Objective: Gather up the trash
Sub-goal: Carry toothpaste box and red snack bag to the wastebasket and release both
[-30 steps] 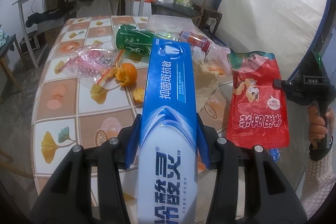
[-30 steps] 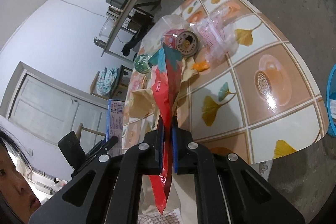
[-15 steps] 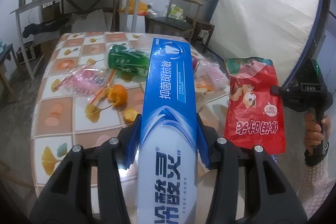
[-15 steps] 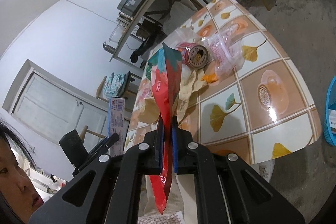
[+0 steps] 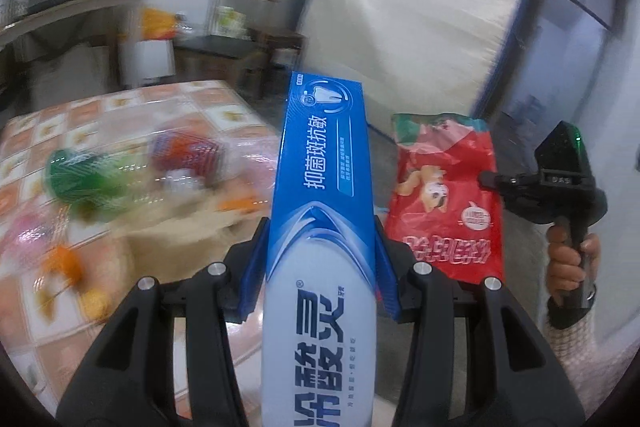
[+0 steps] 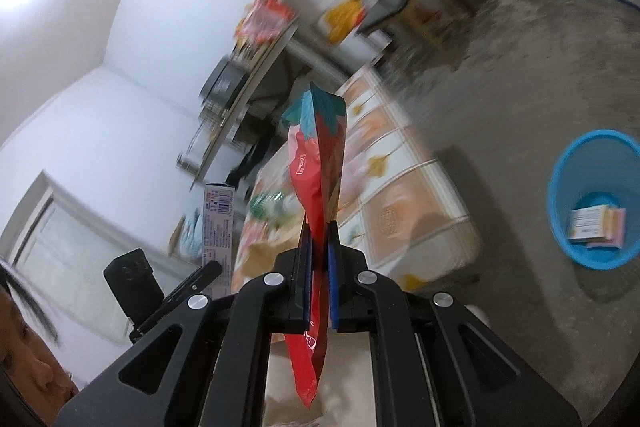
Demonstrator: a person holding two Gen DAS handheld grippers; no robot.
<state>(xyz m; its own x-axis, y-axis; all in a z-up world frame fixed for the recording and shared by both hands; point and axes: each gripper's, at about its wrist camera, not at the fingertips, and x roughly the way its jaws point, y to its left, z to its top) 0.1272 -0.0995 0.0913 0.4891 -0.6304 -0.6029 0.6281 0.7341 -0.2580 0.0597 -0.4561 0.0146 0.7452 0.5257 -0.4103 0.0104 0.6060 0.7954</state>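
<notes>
Left gripper (image 5: pixel 320 267) clamping a blue toothpaste box (image 5: pixel 324 163), right gripper (image 6: pixel 319 267) pinching a red snack pouch (image 6: pixel 318 163), blue bin (image 6: pixel 592 199) on the floor past the tiled table's (image 6: pixel 420 207) edge

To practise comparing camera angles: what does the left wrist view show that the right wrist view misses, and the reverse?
Only the left wrist view shows the toothpaste box's blue front and the hand holding the right gripper.

Only the right wrist view shows the blue bin on the floor, with small boxes inside.

Both show the toothpaste box, the red snack pouch and the tiled table.
</notes>
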